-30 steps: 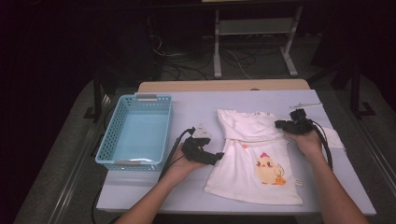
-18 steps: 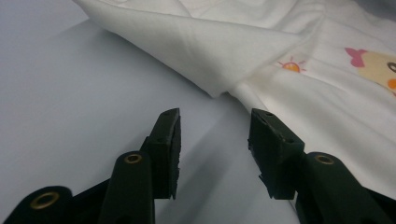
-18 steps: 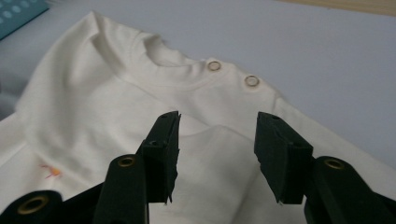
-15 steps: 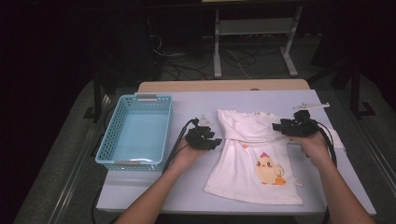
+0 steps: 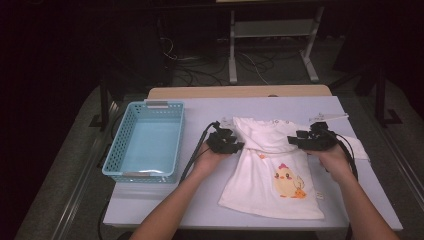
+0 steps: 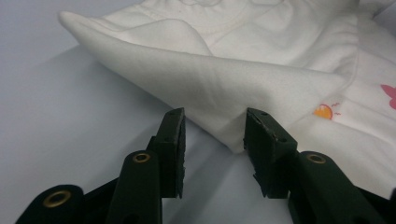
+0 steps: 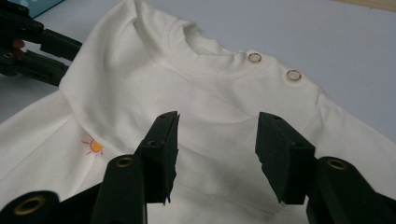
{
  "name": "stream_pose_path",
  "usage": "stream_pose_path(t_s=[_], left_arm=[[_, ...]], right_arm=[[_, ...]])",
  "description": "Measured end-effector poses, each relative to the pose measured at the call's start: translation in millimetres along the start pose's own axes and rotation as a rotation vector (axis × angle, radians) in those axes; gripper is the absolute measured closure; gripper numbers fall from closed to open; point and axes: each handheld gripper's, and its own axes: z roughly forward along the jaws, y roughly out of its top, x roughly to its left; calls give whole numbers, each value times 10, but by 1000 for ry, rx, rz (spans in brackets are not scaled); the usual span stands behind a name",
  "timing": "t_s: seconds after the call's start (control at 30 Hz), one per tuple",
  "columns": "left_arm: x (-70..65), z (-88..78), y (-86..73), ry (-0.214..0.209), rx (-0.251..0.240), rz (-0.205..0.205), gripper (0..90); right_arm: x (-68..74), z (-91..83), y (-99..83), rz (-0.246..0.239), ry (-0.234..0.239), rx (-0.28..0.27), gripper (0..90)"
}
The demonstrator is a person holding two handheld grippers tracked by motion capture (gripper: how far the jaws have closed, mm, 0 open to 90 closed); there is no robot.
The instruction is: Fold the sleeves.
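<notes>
Since the shirt (image 5: 272, 172) lies flat, front up, on the table (image 5: 200, 200) beside the basket (image 5: 145, 142), both claws work its sleeves. Left claw (image 6: 212, 135) has just been closing, its jaws apart astride the folded sleeve tip; right claw (image 7: 217, 140), just opening, hangs empty over the chest.

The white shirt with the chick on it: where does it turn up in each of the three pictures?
High view: the white shirt lies flat right of centre on the table, between the two hand-held grippers.
Left gripper view: its folded sleeve fills the upper right, its corner just ahead of the jaws.
Right gripper view: its chest and collar spread across the middle, beyond the jaws.
Shared landmark: the small orange sun print.
</notes>
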Motion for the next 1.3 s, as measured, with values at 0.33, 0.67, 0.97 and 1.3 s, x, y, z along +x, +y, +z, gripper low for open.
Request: stream_pose_path(t_s=[0.33, 0.67, 0.97, 1.3], left_arm=[[-14, 109, 11, -10, -15, -15, 559], [-74, 117, -35, -53, -15, -7, 697], [-116, 87, -16, -42, -7, 28, 843], [-39, -189, -48, 39, 59, -2, 844]], right_arm=[[25, 27, -17, -2, 1, 15, 475], [41, 25, -13, -10, 0, 14, 475], [53, 32, -5, -17, 1, 11, 475], [27, -6, -6, -8, -4, 0, 475]])
